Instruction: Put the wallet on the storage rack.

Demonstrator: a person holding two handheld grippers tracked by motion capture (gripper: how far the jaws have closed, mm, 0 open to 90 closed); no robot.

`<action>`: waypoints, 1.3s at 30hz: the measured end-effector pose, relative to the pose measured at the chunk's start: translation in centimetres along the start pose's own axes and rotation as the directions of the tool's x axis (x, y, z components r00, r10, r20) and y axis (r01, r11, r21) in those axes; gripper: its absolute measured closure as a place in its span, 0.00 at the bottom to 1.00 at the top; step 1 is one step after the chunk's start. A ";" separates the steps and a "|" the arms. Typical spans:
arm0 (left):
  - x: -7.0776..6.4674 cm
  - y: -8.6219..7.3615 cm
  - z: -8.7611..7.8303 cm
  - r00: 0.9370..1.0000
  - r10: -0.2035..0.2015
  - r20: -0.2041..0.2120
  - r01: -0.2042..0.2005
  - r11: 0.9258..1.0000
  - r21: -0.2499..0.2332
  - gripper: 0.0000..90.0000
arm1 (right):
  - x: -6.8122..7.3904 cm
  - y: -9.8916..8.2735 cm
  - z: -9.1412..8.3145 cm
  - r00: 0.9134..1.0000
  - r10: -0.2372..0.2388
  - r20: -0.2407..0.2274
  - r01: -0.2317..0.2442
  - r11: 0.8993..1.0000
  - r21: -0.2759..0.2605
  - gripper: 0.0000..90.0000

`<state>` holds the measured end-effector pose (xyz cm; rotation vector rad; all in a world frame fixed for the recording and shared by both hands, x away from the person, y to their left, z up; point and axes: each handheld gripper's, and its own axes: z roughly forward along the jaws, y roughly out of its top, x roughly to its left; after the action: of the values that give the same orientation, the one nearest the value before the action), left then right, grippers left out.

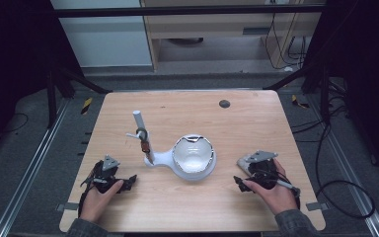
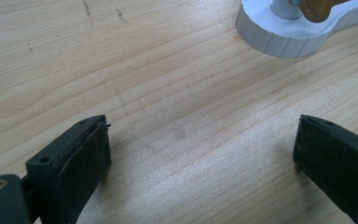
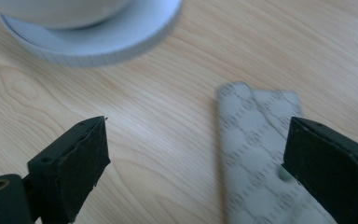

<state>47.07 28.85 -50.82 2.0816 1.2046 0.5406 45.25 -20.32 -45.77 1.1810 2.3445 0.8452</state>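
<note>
A white stand (image 1: 160,158) sits mid-table, with an upright post (image 1: 138,121) and a round dish (image 1: 192,154) on its wider end. A brown strap-like piece (image 1: 145,145) hangs by the post; its tan tip (image 2: 314,9) rests on the stand's ribbed base (image 2: 284,37). My left gripper (image 1: 130,180) (image 2: 200,140) lies open on the wood, left of the stand and a short way from it. My right gripper (image 1: 238,181) (image 3: 196,135) is open too. A flat grey patterned pouch (image 1: 244,162) (image 3: 256,140) lies partly beneath its right jaw. The stand's round base (image 3: 121,42) is just ahead.
The wooden table (image 1: 256,123) has a small dark round mark (image 1: 224,103) near its far edge. Black frame bars and cables surround the table on the floor. A person's hands hold both grippers near the front edge.
</note>
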 end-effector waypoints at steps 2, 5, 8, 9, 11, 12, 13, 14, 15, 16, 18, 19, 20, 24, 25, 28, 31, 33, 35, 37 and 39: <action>0.0 0.0 0.0 1.000 0.000 -0.001 0.000 1.000 0.001 0.03 | -1.0 -0.1 -0.5 1.000 0.012 0.008 -0.012 0.999 0.037 0.10; 0.0 0.0 0.0 1.000 0.000 0.000 0.000 1.000 0.001 0.03 | -1.9 -0.2 -0.8 1.000 0.022 0.009 -0.023 0.997 0.074 0.11; 0.0 0.0 0.1 1.000 -0.004 0.004 0.004 1.000 0.001 0.02 | -2.8 -0.1 -1.0 0.999 0.030 0.011 -0.031 0.991 0.131 0.12; 0.1 0.0 0.1 1.000 -0.004 0.005 0.004 1.000 0.002 0.02 | -3.0 0.0 -1.0 0.999 0.032 0.013 -0.033 0.989 0.141 0.13; 0.1 0.1 0.1 1.000 -0.002 0.007 0.002 1.000 0.005 0.02 | -3.6 0.1 -0.9 0.999 0.044 -0.003 -0.043 0.985 0.167 0.14; 0.1 0.1 0.1 1.000 -0.003 0.007 0.003 1.000 0.005 0.01 | -3.9 0.2 -0.8 0.999 0.052 -0.011 -0.049 0.982 0.184 0.15; 0.1 0.1 0.1 1.000 -0.002 0.007 0.002 1.000 0.005 0.01 | -4.1 0.3 -0.7 0.998 0.061 -0.016 -0.057 0.979 0.195 0.15; 0.1 0.1 0.1 1.000 -0.003 0.007 0.003 1.000 0.006 0.01 | -4.3 0.4 -0.5 0.998 0.067 -0.017 -0.062 0.976 0.207 0.16; 0.1 0.1 0.1 1.000 -0.002 0.007 0.002 1.000 0.005 0.01 | -4.5 0.4 -0.3 0.998 0.067 -0.017 -0.062 0.975 0.214 0.16; 0.1 0.1 0.1 1.000 -0.002 0.006 0.002 1.000 0.006 0.01 | -4.6 0.5 -0.2 0.997 0.068 -0.021 -0.062 0.973 0.221 0.17; 0.1 0.1 0.1 1.000 -0.003 0.007 0.003 1.000 0.005 0.01 | -4.8 0.6 0.1 0.997 0.067 -0.025 -0.059 0.971 0.233 0.17; 0.1 0.1 0.1 1.000 -0.003 0.007 0.003 1.000 0.005 0.01 | -4.8 0.7 0.3 0.997 0.068 -0.031 -0.059 0.969 0.241 0.17; 0.1 0.1 0.1 1.000 -0.002 0.006 0.002 1.000 0.005 0.01 | -4.9 0.7 0.5 0.997 0.070 -0.033 -0.060 0.966 0.250 0.17; 0.1 0.1 0.1 1.000 -0.001 0.005 0.001 1.000 0.005 0.01 | -5.0 0.4 1.3 0.997 0.070 -0.029 -0.058 0.952 0.300 0.14; 0.1 0.1 0.1 1.000 0.001 0.005 -0.001 1.000 0.007 0.01 | -5.1 0.3 1.4 0.997 0.072 -0.018 -0.063 0.950 0.305 0.14; 0.1 0.1 0.1 1.000 0.001 0.005 -0.001 1.000 0.005 0.01 | -5.4 0.0 1.6 0.996 0.092 -0.015 -0.082 0.946 0.313 0.16; 0.1 0.1 0.1 1.000 0.001 0.003 -0.001 1.000 0.006 0.01 | -5.5 -0.3 1.8 0.995 0.095 -0.018 -0.084 0.943 0.321 0.18; 0.1 0.1 0.1 1.000 0.001 0.004 -0.001 1.000 0.007 0.01 | -5.6 -0.5 1.8 0.995 0.093 -0.021 -0.082 0.944 0.319 0.18; 0.1 0.1 0.1 1.000 -0.001 0.003 0.001 1.000 0.005 0.01 | -5.6 -0.6 1.8 0.995 0.096 -0.021 -0.084 0.943 0.322 0.18; 0.1 0.1 0.1 1.000 0.000 0.003 0.000 1.000 0.004 0.01 | -5.7 -0.9 1.9 0.995 0.103 -0.018 -0.091 0.940 0.328 0.18; 0.1 0.1 0.1 1.000 0.000 0.003 0.000 1.000 0.004 0.01 | -5.7 -1.0 1.9 0.994 0.104 -0.019 -0.092 0.940 0.328 0.21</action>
<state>47.23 28.83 -50.86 2.0851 1.2049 0.5350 49.03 -24.83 -47.44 1.4334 2.5428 0.5204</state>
